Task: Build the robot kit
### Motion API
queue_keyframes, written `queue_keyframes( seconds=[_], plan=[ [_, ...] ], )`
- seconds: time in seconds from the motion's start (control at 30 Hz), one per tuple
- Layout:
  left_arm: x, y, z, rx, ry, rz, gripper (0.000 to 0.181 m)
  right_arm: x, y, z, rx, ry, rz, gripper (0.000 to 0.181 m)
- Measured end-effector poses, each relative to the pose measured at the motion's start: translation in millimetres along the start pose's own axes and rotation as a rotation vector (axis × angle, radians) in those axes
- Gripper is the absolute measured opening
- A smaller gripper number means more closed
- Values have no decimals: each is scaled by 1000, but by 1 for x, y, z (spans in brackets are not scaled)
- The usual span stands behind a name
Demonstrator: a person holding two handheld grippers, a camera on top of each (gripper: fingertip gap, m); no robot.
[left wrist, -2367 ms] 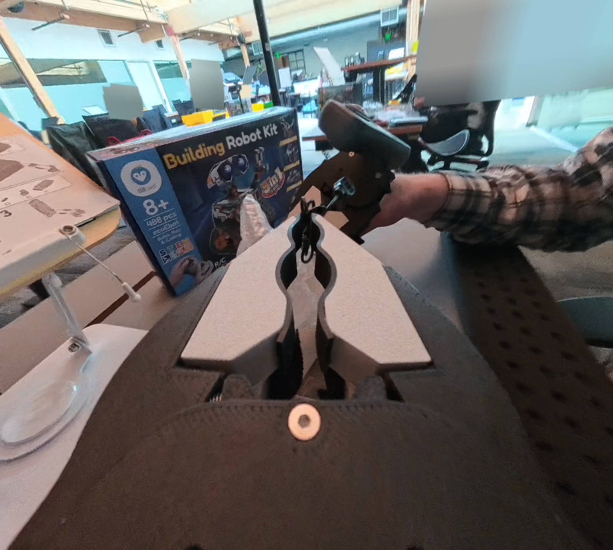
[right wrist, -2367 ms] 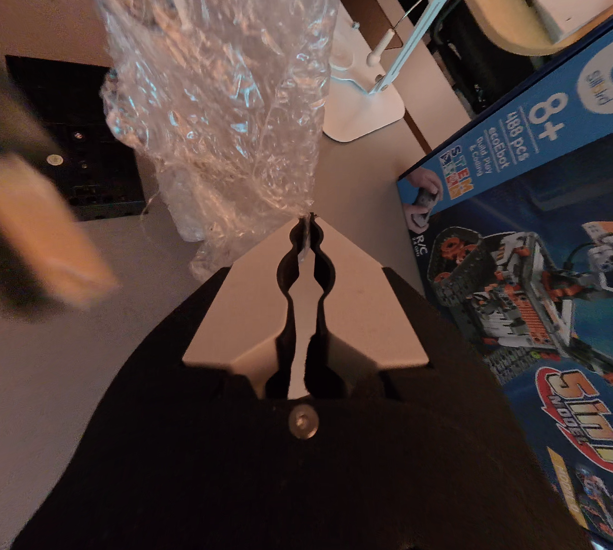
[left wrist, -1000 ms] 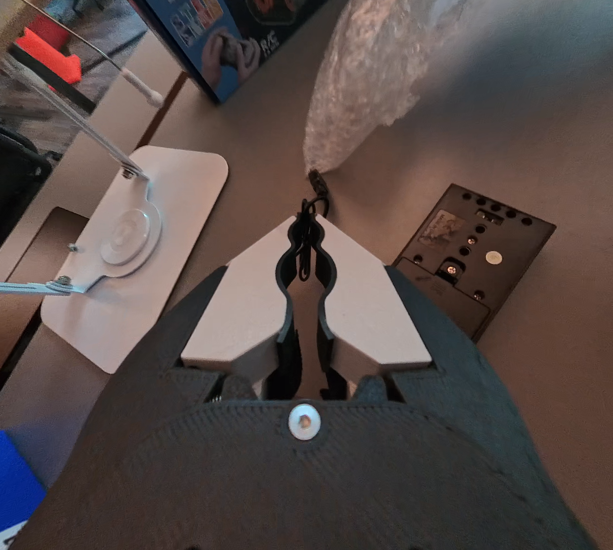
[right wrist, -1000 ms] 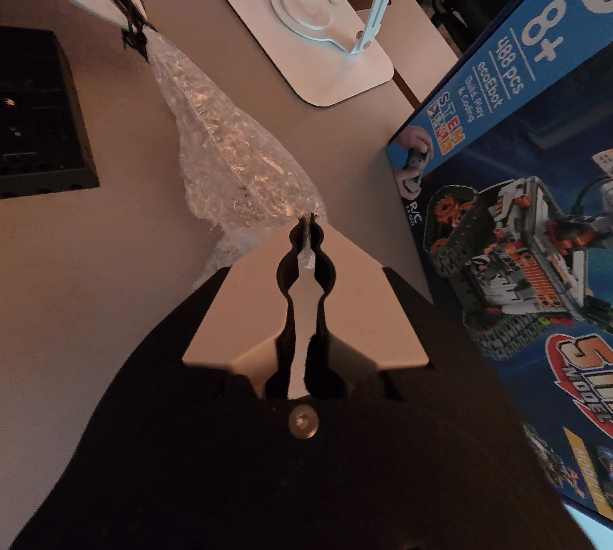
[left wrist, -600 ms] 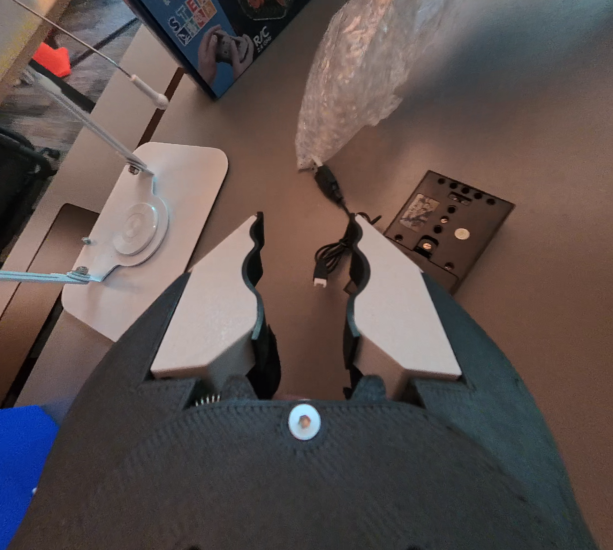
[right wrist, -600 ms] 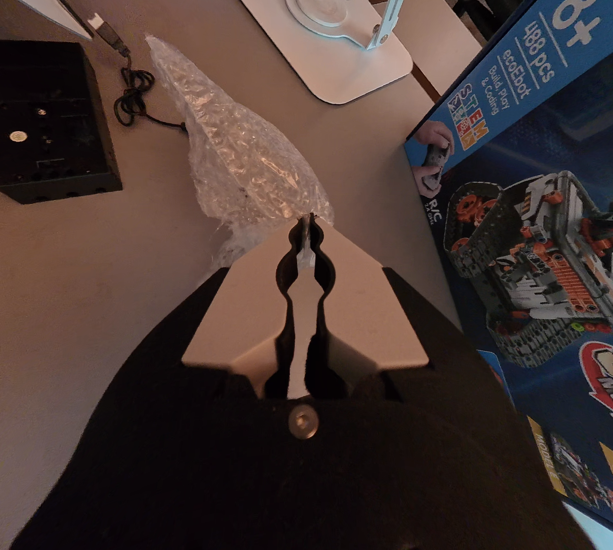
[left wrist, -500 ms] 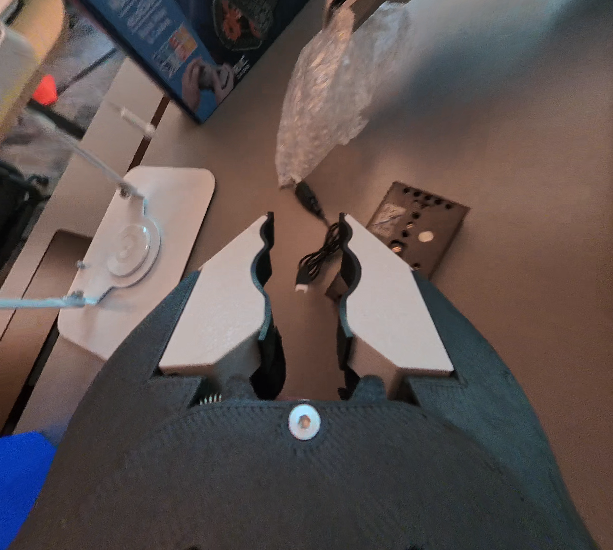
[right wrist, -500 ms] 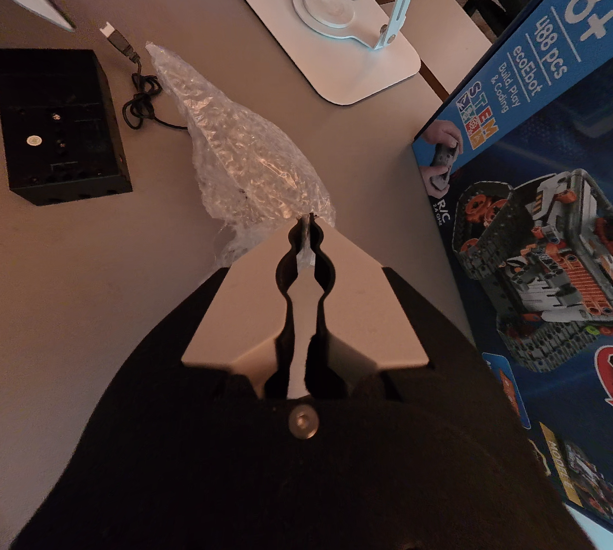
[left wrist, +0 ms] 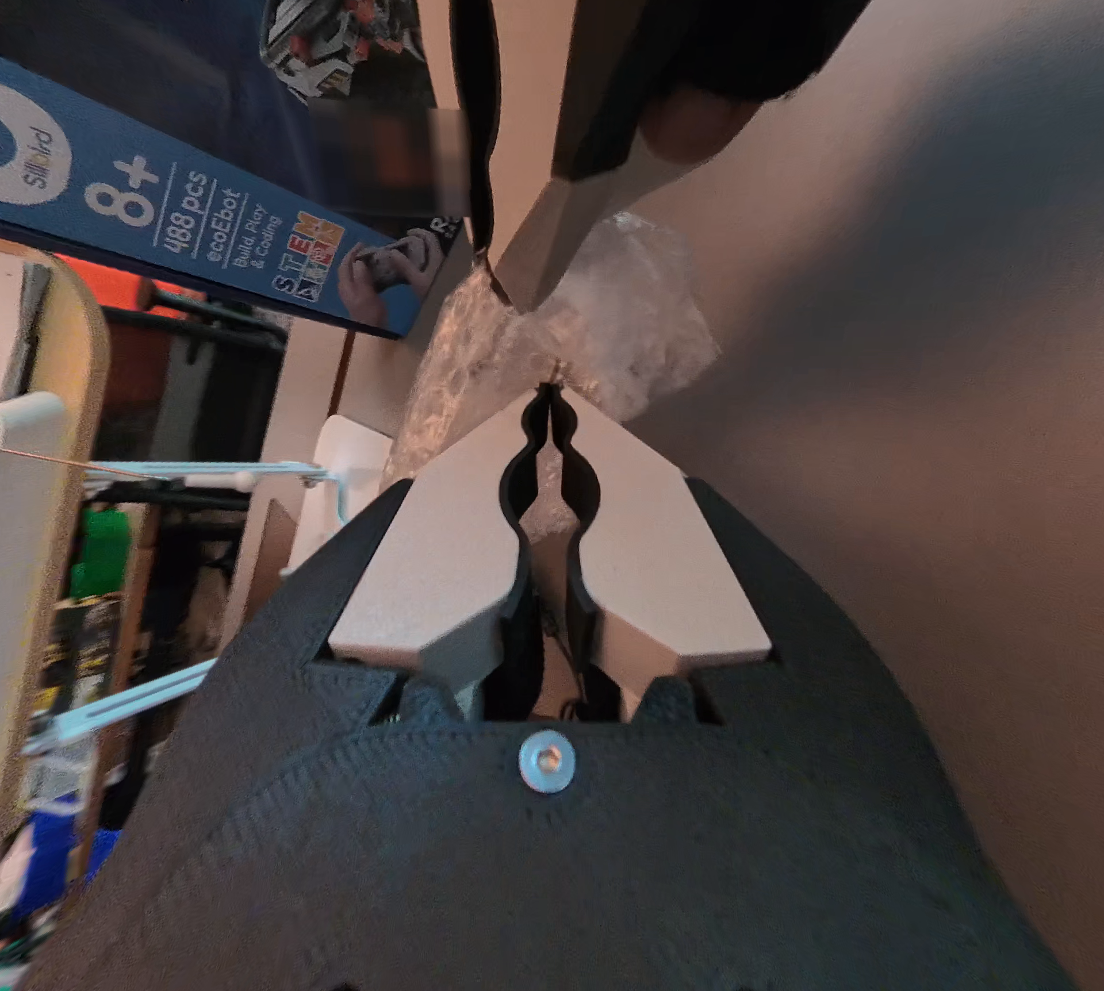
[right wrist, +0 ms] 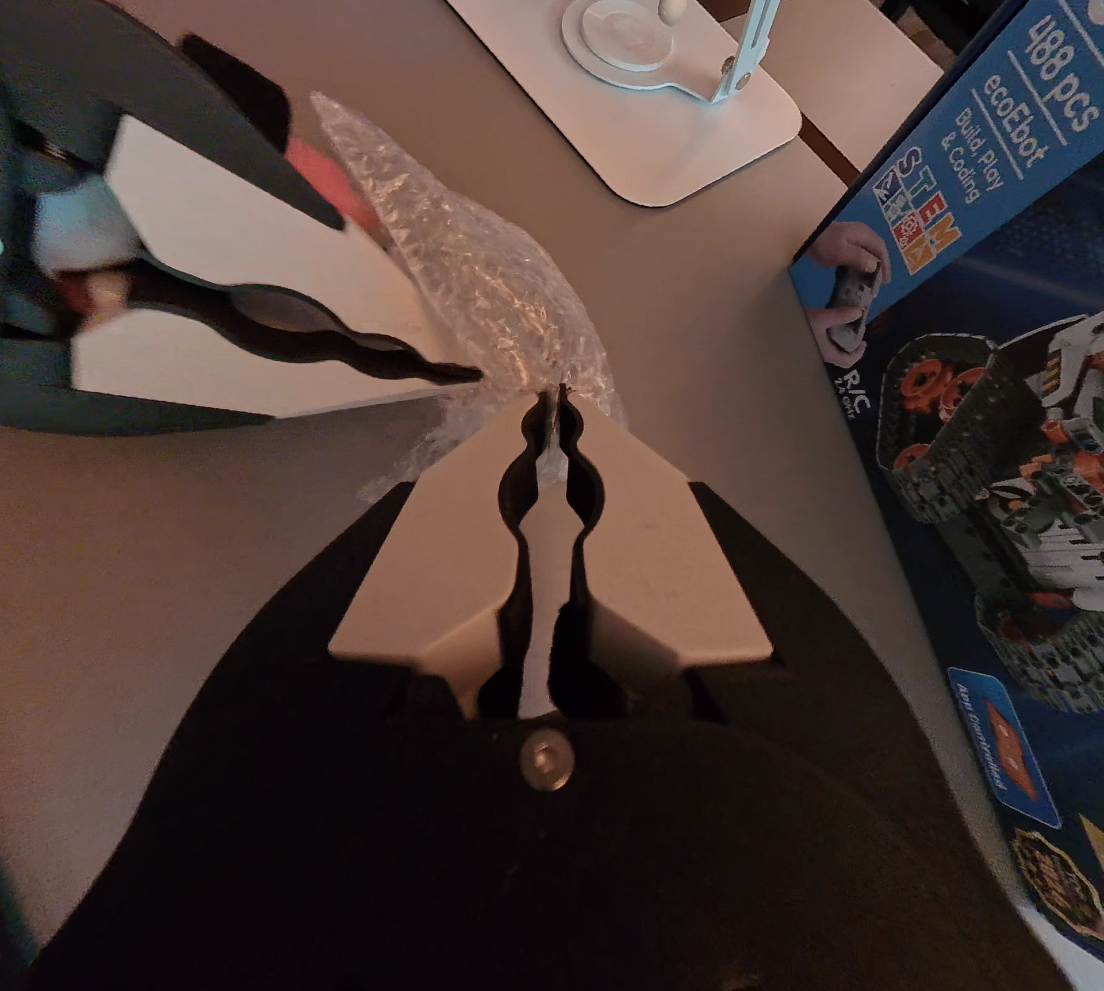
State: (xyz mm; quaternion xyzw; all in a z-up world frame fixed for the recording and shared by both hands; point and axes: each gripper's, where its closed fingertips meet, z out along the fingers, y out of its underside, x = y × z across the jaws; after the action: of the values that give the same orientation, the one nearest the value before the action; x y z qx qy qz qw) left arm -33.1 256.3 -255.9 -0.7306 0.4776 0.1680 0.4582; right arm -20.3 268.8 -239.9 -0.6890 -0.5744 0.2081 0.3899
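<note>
A crumpled bubble-wrap bag (right wrist: 490, 299) is being pinched from two sides above the tan table (right wrist: 179, 514). One edge of it is being clamped at the closed tips of the right gripper (right wrist: 552, 398); a scrap of film is showing between its fingers. The opposite edge is being gripped by the left gripper (left wrist: 549, 389), likewise closed on the plastic, and seen coming in from the left in the right wrist view. A blue toy kit box (right wrist: 986, 365) is being stood at the right, and a white stand base (right wrist: 615, 66) is being kept on the far side of the table.
</note>
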Motion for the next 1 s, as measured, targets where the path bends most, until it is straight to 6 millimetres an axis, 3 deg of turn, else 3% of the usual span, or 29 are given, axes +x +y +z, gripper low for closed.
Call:
queue_keyframes(
  seconds=[0.2,0.33,0.63,0.83,1.0],
  plan=[
    [-3,4,20,-18,-2,89,0,-13,-2,1,32,-139,72,0],
    [10,11,38,-51,87,144,6,-22,-3,-3,51,-244,129,0],
    [28,7,48,-33,302,132,0,-31,3,-9,37,-360,168,0],
    [23,6,56,-24,340,113,0,-15,5,-15,65,-354,228,0],
    [15,0,48,26,368,12,0,1,12,-20,70,-332,257,0]
  ],
)
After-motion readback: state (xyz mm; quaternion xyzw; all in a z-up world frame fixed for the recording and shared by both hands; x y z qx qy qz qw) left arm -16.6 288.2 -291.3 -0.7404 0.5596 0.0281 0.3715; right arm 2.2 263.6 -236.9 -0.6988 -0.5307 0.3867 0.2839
